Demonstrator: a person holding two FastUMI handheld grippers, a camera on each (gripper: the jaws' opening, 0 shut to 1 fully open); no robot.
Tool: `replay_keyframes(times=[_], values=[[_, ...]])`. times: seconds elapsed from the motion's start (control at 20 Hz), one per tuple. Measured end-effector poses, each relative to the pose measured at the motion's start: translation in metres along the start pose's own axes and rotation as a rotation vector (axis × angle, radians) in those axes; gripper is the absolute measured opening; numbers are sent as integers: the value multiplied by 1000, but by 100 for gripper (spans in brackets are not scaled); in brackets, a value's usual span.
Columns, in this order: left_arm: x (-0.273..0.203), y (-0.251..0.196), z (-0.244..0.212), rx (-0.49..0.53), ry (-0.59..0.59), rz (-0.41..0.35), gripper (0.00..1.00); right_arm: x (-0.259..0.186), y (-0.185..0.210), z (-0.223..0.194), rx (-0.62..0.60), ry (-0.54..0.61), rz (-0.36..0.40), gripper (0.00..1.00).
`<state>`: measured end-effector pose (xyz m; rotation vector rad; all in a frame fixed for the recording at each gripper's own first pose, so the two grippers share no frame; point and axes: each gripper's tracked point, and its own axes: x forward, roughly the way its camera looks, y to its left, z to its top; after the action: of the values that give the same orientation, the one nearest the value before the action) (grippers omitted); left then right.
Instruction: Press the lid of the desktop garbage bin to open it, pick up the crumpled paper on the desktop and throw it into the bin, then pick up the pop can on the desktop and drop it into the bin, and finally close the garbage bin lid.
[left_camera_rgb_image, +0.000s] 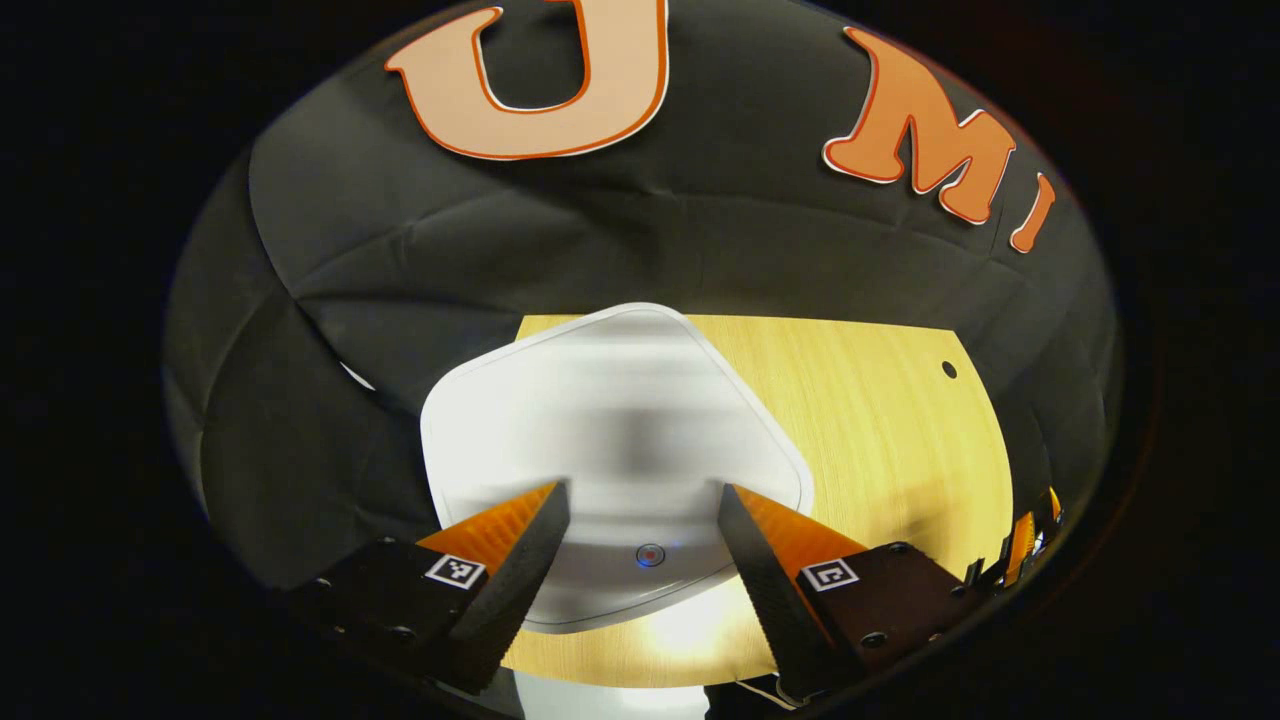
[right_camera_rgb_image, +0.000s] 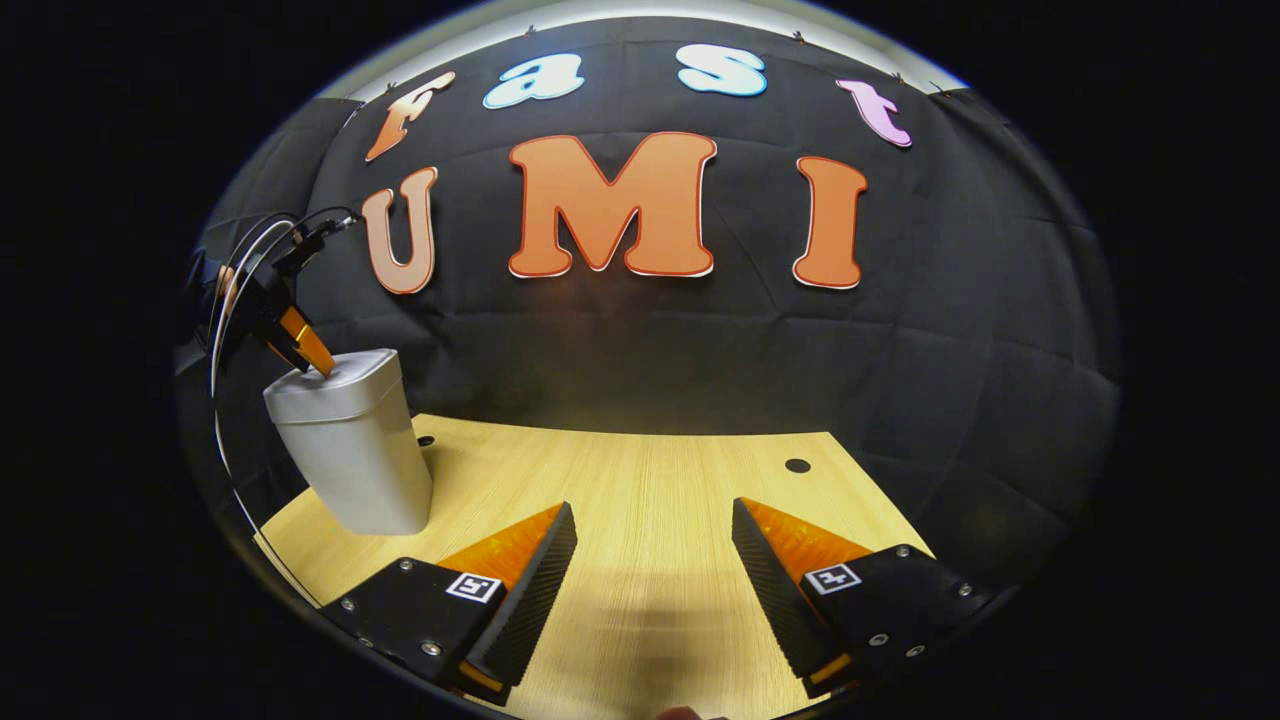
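Hand-held gripper on the left hangs directly above the bin lid, its fingers spread wide and gripping nothing, and between them we see a small round button near the lid's closer edge. That is the relation the press turns on, as we judge it: the button lies just ahead of and below the fingertips, so the move is straight down, with one tip brought onto that spot. The lid looks closed and flat, so we take the opening step as not yet done. From the right gripper view we get the side-on picture that the top-down one lacks: the garbage bin stands upright at the far left of the desk, a tall body narrowing toward its base, and the left hand-held gripper has a tip at or touching the lid; we cannot tell which. Our right hand-held gripper is also wide open and empty, low over the bare desk, well apart from the bin, so the left is plainly the nearer one for pressing. We see no crumpled paper or pop can.
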<state>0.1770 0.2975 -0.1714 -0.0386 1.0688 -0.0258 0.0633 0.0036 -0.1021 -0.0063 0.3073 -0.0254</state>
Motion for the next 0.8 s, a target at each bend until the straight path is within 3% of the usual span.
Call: replay_keyframes(times=[0.25,0.55,0.8], values=[[-6,10,4,-22,-6,67,98,-3,-7,1,-4,-4,4,94],[-63,5,44,43,-208,144,98,-5,-11,1,-8,-1,14,94],[-137,-39,56,73,-385,132,97,-5,-3,10,-24,-14,62,94]])
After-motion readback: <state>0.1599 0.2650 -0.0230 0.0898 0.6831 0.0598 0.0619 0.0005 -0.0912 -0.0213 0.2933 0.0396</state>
